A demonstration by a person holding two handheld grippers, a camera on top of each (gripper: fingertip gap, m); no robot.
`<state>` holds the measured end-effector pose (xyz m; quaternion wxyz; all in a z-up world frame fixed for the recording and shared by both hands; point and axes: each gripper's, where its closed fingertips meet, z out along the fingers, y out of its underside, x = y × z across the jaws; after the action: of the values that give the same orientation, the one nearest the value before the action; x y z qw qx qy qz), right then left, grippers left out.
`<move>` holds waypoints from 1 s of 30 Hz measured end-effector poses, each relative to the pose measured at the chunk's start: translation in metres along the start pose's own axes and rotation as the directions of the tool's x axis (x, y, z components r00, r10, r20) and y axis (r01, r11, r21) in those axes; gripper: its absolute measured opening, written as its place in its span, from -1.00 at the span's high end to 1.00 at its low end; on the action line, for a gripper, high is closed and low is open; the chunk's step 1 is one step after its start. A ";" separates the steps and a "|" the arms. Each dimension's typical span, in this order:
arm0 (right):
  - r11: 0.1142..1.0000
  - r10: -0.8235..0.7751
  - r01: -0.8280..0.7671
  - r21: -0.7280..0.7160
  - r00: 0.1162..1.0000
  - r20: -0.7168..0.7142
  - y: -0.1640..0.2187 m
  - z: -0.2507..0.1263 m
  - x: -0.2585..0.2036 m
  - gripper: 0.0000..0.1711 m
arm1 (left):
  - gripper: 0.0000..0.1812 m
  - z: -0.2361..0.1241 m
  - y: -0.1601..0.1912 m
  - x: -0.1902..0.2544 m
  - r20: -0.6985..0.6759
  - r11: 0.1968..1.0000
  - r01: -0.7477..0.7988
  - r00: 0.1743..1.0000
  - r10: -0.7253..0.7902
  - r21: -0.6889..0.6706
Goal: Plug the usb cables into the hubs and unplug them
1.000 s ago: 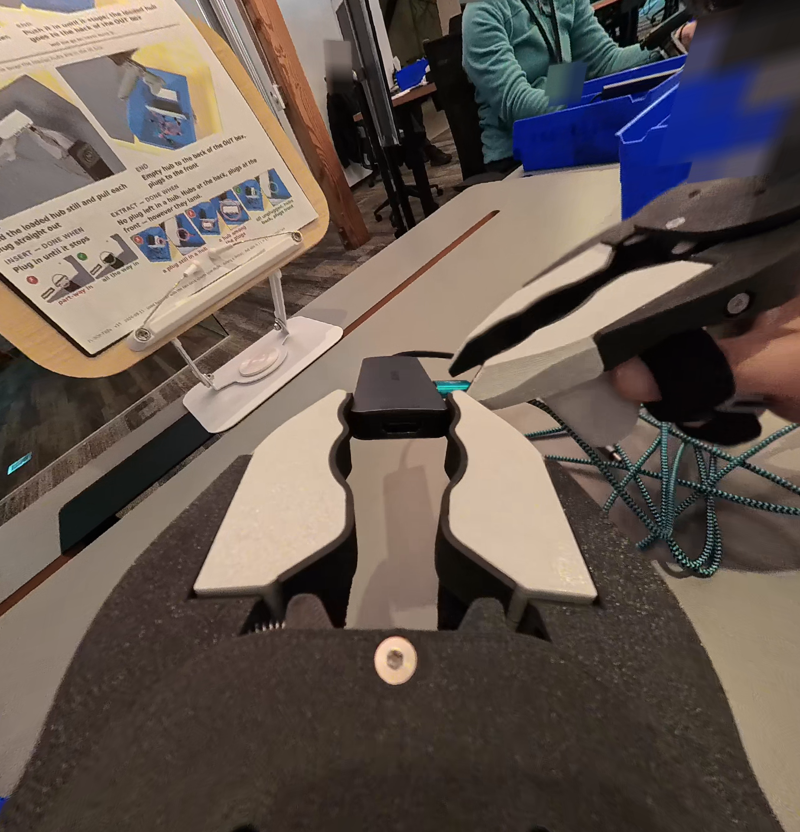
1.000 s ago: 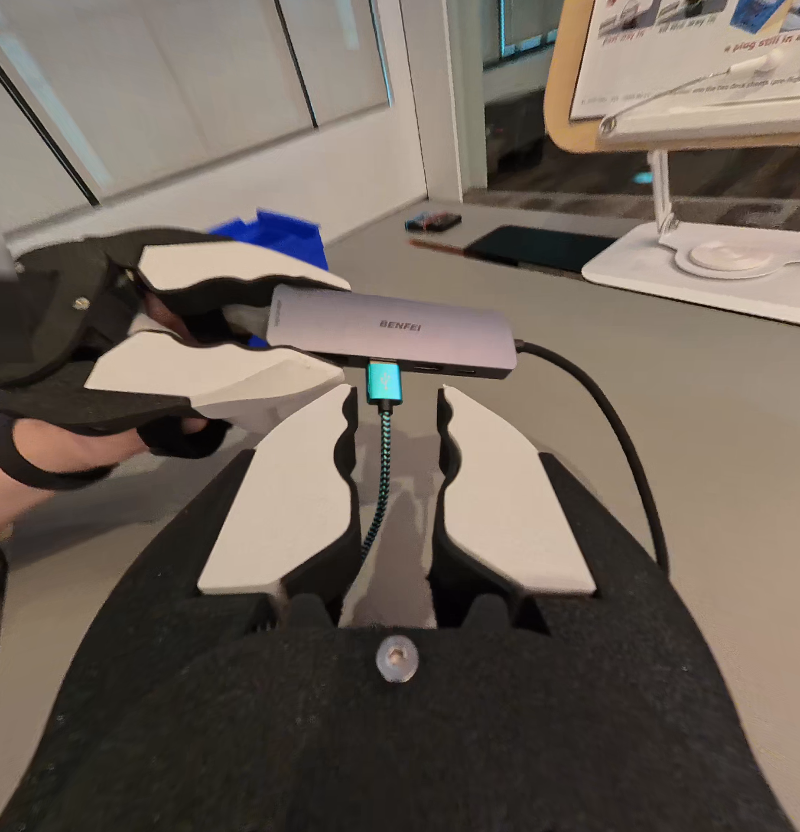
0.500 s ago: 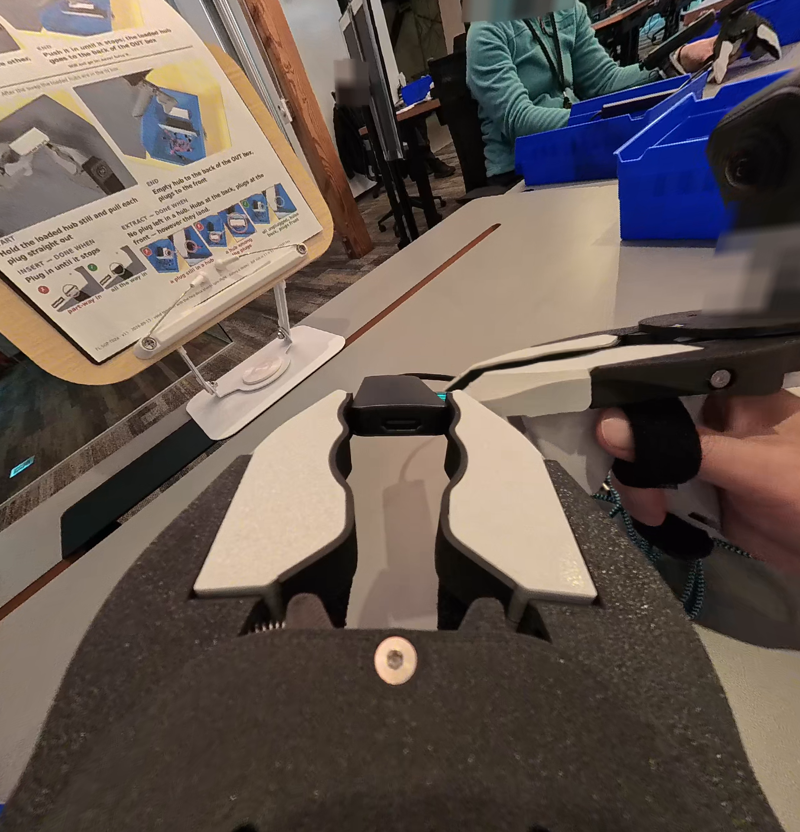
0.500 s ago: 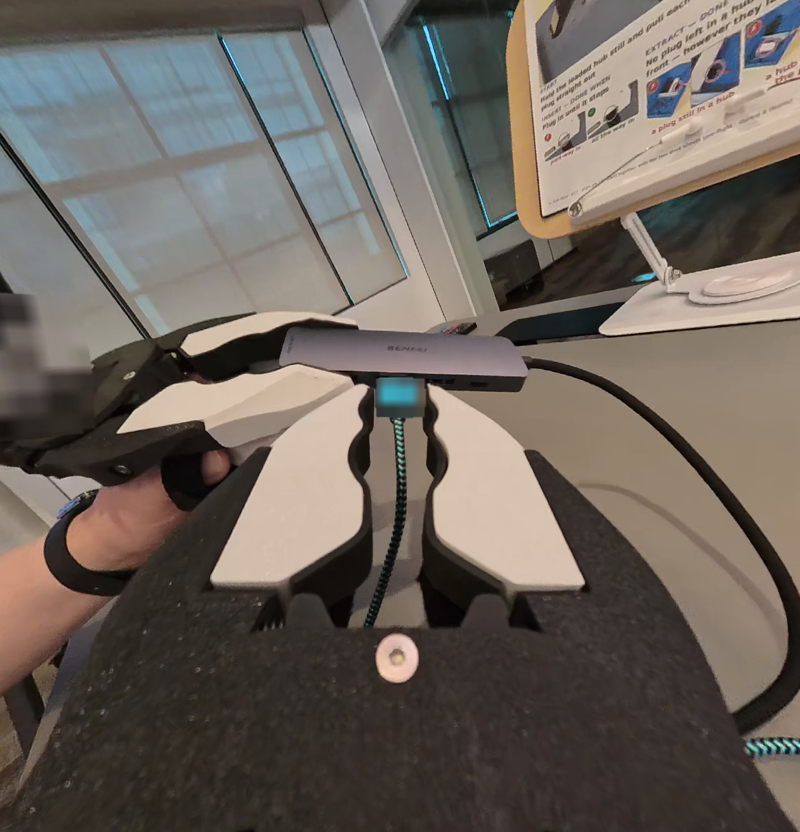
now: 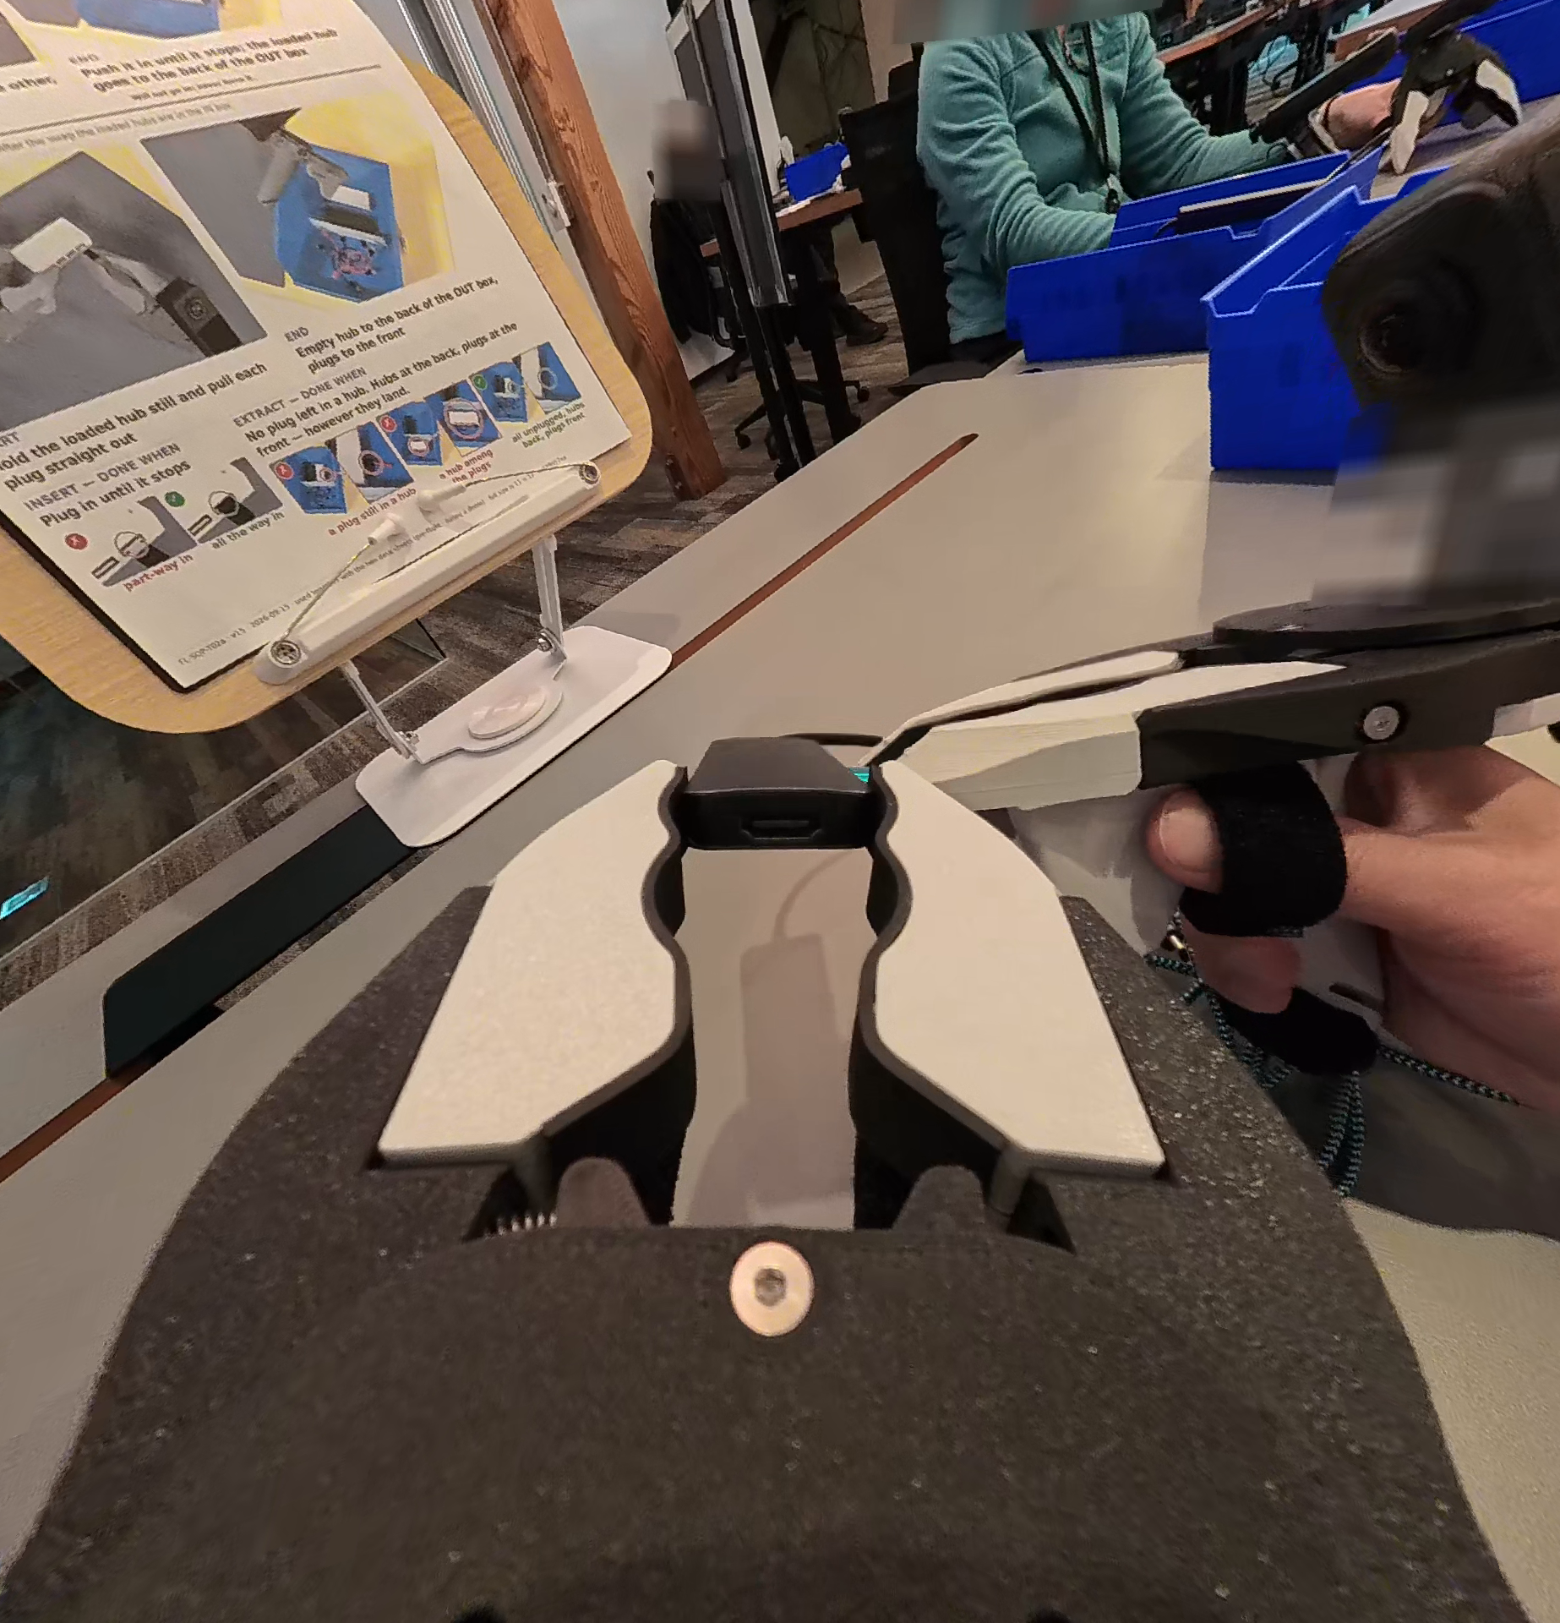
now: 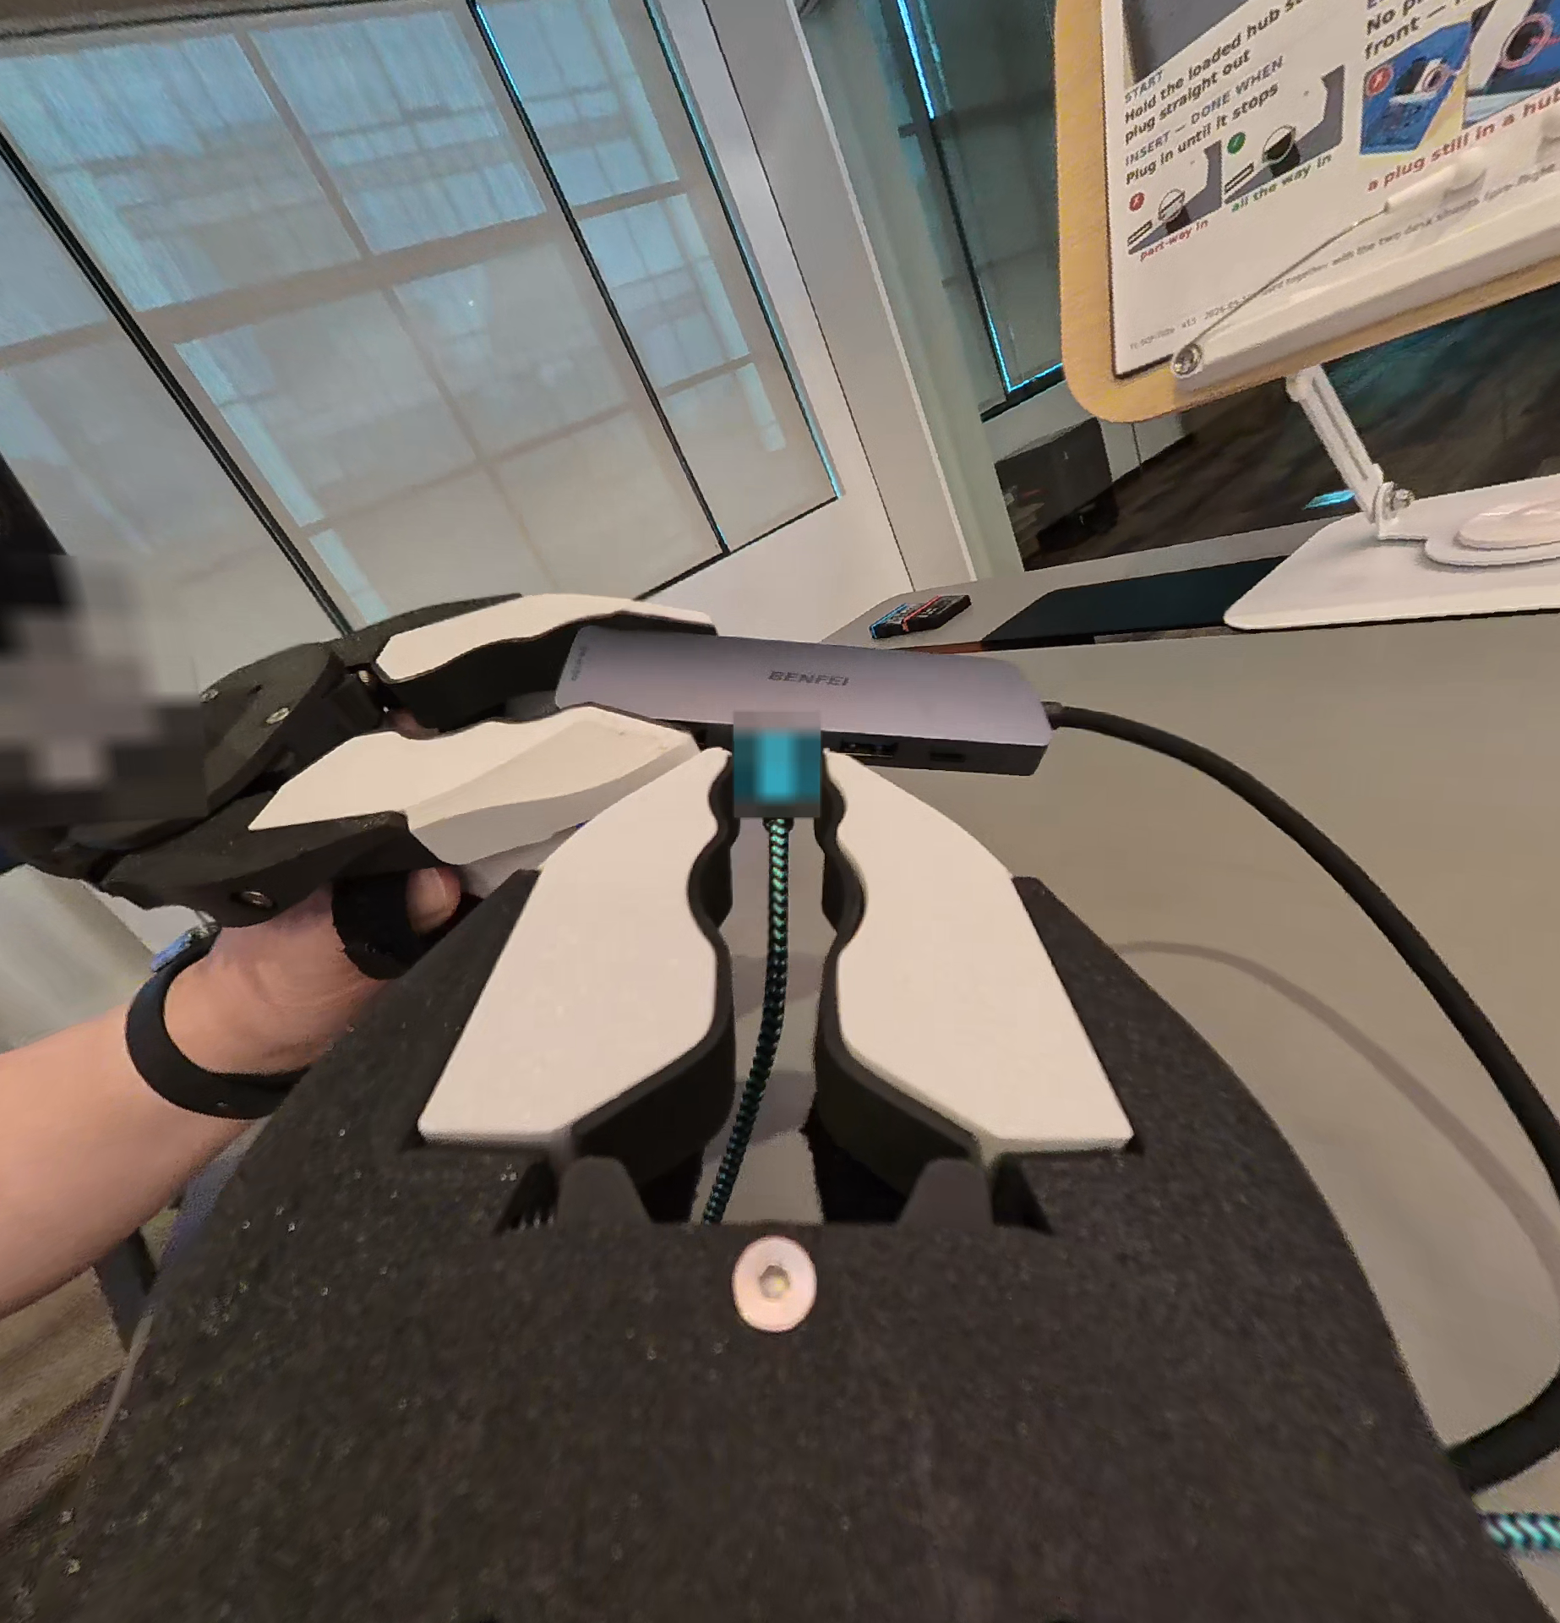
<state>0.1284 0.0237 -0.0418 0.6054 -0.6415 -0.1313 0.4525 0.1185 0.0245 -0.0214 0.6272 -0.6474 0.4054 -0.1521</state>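
Note:
A slim grey USB hub point(image 6: 891, 694) is held level above the grey table point(image 6: 1286, 703). My left gripper point(image 5: 776, 795) is shut on the hub's end point(image 5: 772, 764); it shows at the left in the right wrist view point(image 6: 671, 689). My right gripper point(image 6: 776, 777) is shut on a teal USB plug point(image 6: 776, 764) that sits in a port on the hub's long side. Its braided teal-black cable point(image 6: 763, 992) runs back between my fingers. In the left wrist view the right gripper point(image 5: 899, 746) reaches in from the right, with a sliver of the plug point(image 5: 860, 775) showing. The hub's own black cable point(image 6: 1338, 878) loops right.
An instruction board point(image 5: 258, 351) on a white stand point(image 5: 513, 729) stands at the table's far left. Blue bins point(image 5: 1268, 351) stand at the far right, with a seated person point(image 5: 1022, 167) behind them. Loose braided cable point(image 5: 1338, 1107) lies under the right hand. A small dark object point(image 6: 921, 615) lies near the table's far edge. Left and right tips are no more than a few centimetres apart.
My right gripper has closed from open around the plug to shut on it. Both grippers and the hub have tilted and risen a little. The left grip on the hub is unchanged.

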 end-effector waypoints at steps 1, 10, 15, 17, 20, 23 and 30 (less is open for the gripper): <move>1.000 -0.013 0.013 -0.006 1.000 -0.008 0.000 0.000 0.000 0.83 | 0.58 0.000 0.000 0.000 -0.002 1.000 -0.002 1.000 0.002 -0.002; 0.995 -0.058 0.054 -0.087 0.998 -0.033 0.005 0.000 0.003 0.83 | 0.57 0.001 0.007 0.001 -0.013 0.999 -0.006 1.000 0.005 -0.038; 0.993 -0.064 0.060 -0.099 0.998 -0.030 0.006 0.000 0.004 0.83 | 0.57 0.002 0.008 0.000 -0.019 0.999 0.005 1.000 -0.006 -0.051; 0.991 -0.076 0.071 -0.114 0.997 -0.035 0.007 0.000 0.004 0.83 | 0.57 0.002 0.010 0.000 -0.013 0.998 -0.011 1.000 0.010 -0.063; 0.991 -0.074 0.070 -0.111 0.997 -0.033 0.007 0.000 0.003 0.83 | 0.57 0.000 0.008 0.000 0.016 0.997 -0.060 0.998 0.061 -0.052; 0.991 -0.071 0.066 -0.112 0.997 -0.038 0.006 -0.001 0.003 0.83 | 0.57 0.001 0.008 0.001 0.025 0.998 -0.044 0.999 0.045 -0.044; 0.991 -0.086 0.081 -0.104 0.995 -0.048 0.004 -0.002 0.002 0.82 | 0.57 -0.001 0.006 0.002 0.054 1.000 -0.030 0.998 0.031 -0.007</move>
<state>0.1299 0.0230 -0.0467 0.5935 -0.6770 -0.1650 0.4026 0.1171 0.0237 -0.0275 0.6381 -0.6471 0.3985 -0.1235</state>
